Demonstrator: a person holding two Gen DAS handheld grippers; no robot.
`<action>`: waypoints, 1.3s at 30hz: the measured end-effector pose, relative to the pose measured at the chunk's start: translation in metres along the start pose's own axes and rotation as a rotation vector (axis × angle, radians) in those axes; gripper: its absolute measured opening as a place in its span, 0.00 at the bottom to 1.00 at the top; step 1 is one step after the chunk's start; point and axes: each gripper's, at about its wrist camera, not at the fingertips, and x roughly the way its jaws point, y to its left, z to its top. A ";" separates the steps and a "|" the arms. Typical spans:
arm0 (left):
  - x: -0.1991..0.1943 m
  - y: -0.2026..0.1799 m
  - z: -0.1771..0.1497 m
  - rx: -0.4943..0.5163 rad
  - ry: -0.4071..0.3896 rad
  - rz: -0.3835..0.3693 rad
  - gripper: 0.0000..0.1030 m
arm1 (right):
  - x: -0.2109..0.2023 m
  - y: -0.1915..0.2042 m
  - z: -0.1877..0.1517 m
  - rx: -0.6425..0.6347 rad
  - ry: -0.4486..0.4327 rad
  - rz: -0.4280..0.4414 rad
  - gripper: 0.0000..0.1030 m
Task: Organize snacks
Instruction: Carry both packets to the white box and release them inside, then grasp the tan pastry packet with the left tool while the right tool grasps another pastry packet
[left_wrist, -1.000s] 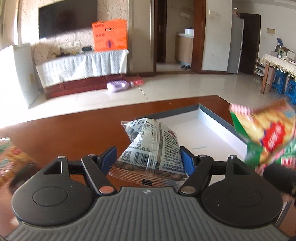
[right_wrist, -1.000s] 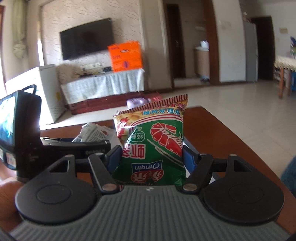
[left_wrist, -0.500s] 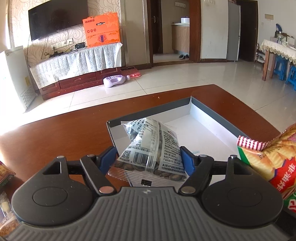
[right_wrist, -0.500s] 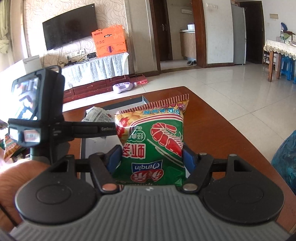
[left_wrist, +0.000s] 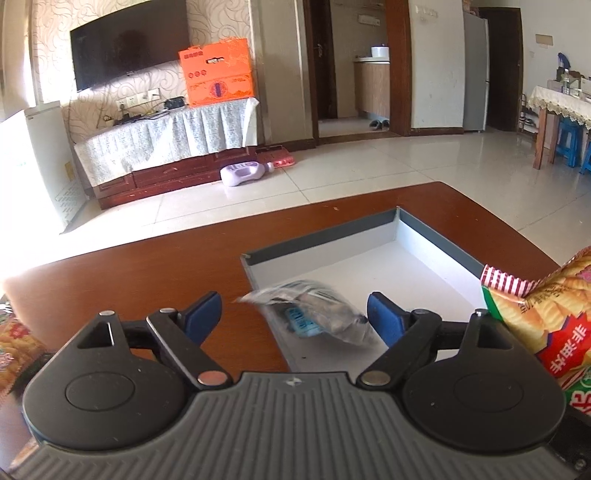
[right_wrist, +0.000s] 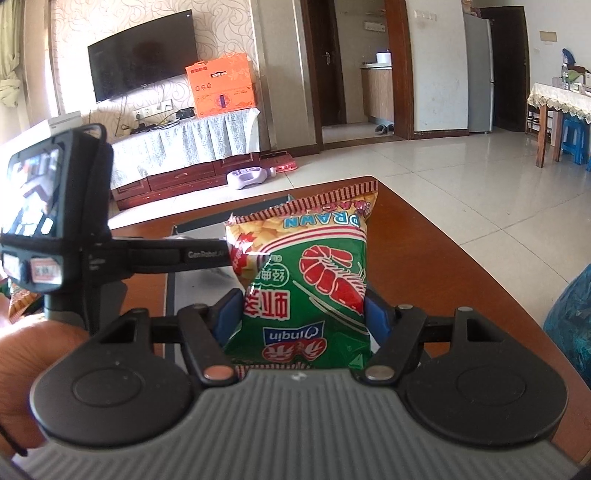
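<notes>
My left gripper is open. A clear packet of nuts is blurred between its fingers, over the near left corner of the grey and white tray. My right gripper is shut on a green and red prawn cracker bag, held upright over the wooden table. That bag also shows at the right edge of the left wrist view. The left gripper's body stands at the left of the right wrist view, in front of the tray.
More snack packets lie at the table's left edge. The wooden table ends just beyond the tray, with tiled floor behind. A blue bag sits off the table's right side.
My left gripper has opened and let go of the nut packet, which drops into the tray. My right gripper still holds the prawn cracker bag, now nearer the tray.
</notes>
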 end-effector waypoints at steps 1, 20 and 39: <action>-0.007 0.004 -0.002 -0.004 -0.007 0.004 0.86 | 0.001 0.001 0.000 -0.005 -0.001 0.005 0.69; -0.121 0.118 -0.066 -0.083 -0.002 0.074 0.89 | 0.019 0.022 -0.004 -0.043 0.075 0.015 0.83; -0.162 0.237 -0.126 -0.221 0.081 0.171 0.92 | -0.016 0.025 0.004 0.064 -0.160 0.117 0.83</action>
